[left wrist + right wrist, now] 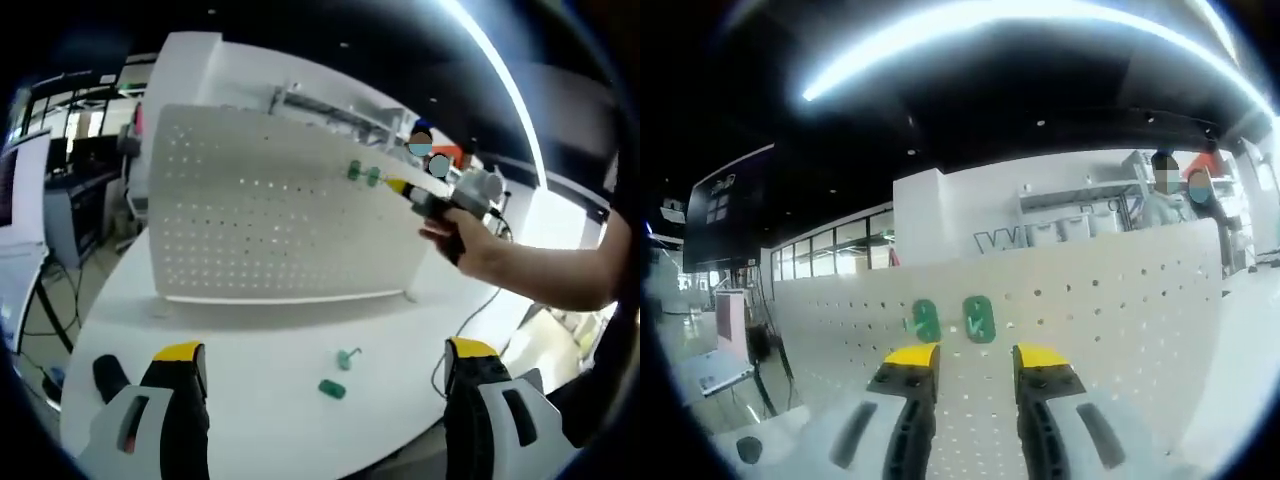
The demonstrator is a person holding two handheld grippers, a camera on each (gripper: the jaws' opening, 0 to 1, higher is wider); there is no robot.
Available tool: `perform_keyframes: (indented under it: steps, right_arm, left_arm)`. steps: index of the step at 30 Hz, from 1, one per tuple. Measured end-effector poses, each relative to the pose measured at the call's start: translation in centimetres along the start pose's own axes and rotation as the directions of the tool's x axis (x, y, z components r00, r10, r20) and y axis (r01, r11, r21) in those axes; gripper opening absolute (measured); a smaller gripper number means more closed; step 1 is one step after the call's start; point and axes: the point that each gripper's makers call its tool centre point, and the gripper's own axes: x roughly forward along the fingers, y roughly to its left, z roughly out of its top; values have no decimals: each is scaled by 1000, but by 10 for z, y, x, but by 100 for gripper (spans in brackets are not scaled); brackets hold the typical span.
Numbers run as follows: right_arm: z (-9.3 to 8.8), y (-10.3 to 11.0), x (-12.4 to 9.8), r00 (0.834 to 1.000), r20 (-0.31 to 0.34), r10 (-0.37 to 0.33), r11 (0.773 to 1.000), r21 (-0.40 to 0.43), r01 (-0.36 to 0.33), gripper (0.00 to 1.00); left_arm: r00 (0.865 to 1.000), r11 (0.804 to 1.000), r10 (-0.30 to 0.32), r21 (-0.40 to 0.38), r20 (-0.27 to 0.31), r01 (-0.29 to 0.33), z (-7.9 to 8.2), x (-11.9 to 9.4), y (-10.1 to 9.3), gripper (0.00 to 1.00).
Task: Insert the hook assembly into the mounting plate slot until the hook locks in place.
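Left tongs (325,362) gape empty at frame bottom; two spare green hooks (339,374) lie on the tabletop (250,340). Right tongs (976,358), slightly parted, face two mounted hooks (952,320) on the pegboard (1110,300); I'd push squarely.

Matt white perforated board (280,215), green plastic-looking hooks (979,319), smooth tabletop (280,350).
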Motion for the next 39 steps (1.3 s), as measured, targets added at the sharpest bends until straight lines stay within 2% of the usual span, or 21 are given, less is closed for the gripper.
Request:
perform_keyframes:
  steps: [9,14,20,24,35,39]
  right_arm:
    - [-37,13,-54,992,-119,39,999,-20,-42,29]
    - [-60,18,-85,979,-195,50,998,-13,-54,30]
    - [-75,13,-113,970,-238,47,999,-1,-49,31]
    - [-87,18,-135,958,-278,71,997,-1,-74,32]
    - [-115,31,-186,923,-365,126,992,38,-121,34]
    - [-116,35,-198,914,-378,145,989,32,-144,34]
  left_arm:
    - [1000,1000,12,-7,-7,-12,-7,-10,3,100]
    - [1000,1000,17,-12,-26,-17,-16,-9,5,100]
    - [999,1000,-6,-12,-38,5,-23,-2,0,100]
    - [999,1000,-26,-5,-45,26,-24,2,-7,100]
    - [996,999,-40,32,-78,43,-28,-3,-10,100]
    - [994,998,-51,41,-92,55,-32,-7,-15,100]
